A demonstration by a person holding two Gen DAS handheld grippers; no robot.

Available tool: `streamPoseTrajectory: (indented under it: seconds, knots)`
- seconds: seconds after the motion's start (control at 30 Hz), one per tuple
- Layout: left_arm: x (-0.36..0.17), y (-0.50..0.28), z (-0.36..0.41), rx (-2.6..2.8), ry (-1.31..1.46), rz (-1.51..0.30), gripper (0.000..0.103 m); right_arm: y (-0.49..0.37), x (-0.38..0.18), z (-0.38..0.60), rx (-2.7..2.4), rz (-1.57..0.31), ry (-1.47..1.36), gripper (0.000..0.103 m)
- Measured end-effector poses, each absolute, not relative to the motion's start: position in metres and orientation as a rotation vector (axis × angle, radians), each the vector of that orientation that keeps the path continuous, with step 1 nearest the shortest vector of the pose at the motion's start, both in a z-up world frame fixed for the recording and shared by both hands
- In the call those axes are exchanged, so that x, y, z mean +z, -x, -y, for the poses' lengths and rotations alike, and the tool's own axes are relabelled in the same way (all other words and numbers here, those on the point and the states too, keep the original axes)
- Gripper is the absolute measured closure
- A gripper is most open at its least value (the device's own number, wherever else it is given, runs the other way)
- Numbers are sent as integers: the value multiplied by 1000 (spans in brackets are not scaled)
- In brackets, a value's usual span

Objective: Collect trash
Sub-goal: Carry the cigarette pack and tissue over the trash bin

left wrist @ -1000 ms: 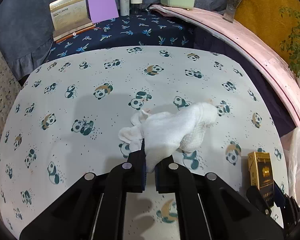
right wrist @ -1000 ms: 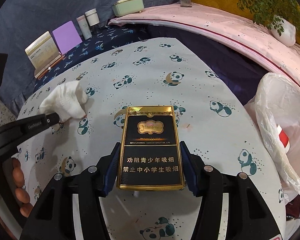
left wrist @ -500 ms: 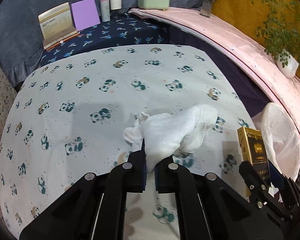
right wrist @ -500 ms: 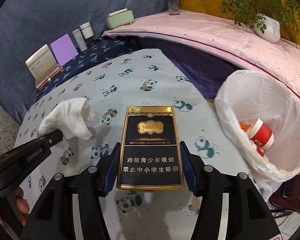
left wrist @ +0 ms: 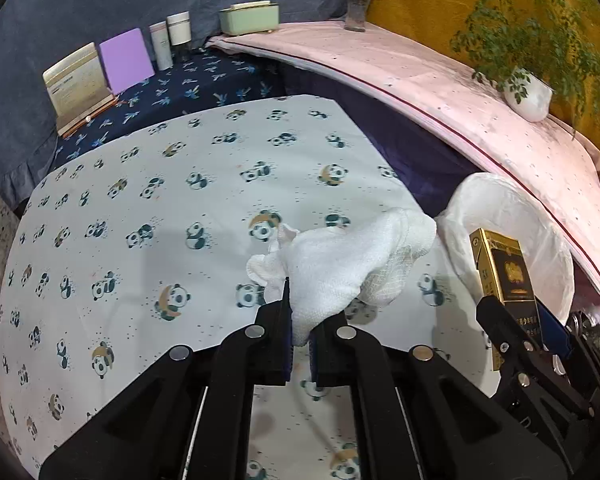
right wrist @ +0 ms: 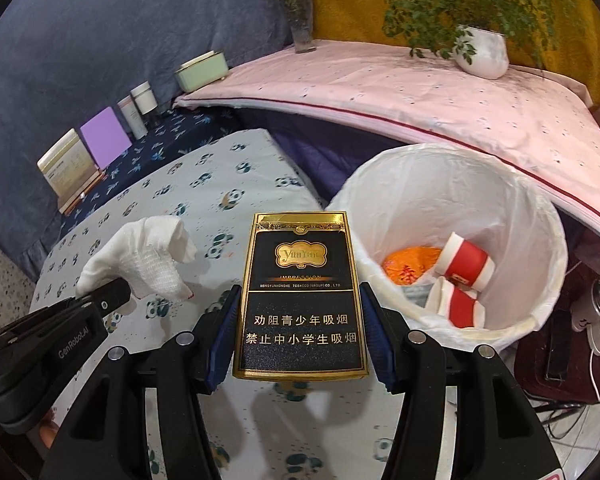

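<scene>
My left gripper point(left wrist: 299, 322) is shut on a crumpled white tissue point(left wrist: 340, 268), which hangs above the panda-print table point(left wrist: 140, 208). The same tissue point(right wrist: 148, 256) shows at the left of the right wrist view, pinched by the left gripper point(right wrist: 114, 294). My right gripper point(right wrist: 300, 328) is shut on a black and gold cigarette pack point(right wrist: 300, 300), held upright by its two long sides. That pack point(left wrist: 504, 272) also appears at the right of the left wrist view, in front of the bin. A white-lined trash bin point(right wrist: 540, 216) stands just right of the pack, off the table's edge.
Inside the bin lie red and white paper cups point(right wrist: 466, 266) and an orange wrapper point(right wrist: 410, 266). At the back stand a purple card point(left wrist: 126, 60), a booklet point(left wrist: 76, 84), two tubes point(left wrist: 172, 38), a green box point(left wrist: 250, 18), a vase point(left wrist: 358, 4) and a potted plant point(right wrist: 482, 50). Cables and devices point(right wrist: 592, 320) lie right of the bin.
Both grippers have carried their loads to the right across the table and slightly up. The bin, barely visible before, now fills the right of both views.
</scene>
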State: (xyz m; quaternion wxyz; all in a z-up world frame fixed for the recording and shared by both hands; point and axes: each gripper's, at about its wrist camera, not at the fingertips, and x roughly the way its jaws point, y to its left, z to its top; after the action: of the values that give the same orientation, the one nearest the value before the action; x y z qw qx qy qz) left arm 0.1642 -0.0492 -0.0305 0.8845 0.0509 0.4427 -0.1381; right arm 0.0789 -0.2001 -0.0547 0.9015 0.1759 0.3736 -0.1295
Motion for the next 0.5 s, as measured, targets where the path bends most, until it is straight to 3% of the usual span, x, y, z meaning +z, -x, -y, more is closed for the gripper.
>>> streamPoseTrajectory:
  seconds: [0.5]
  knots:
    - [-21,-139,115,-381,-186,-898,98,-44,-52,255,-363,-727,-432,49]
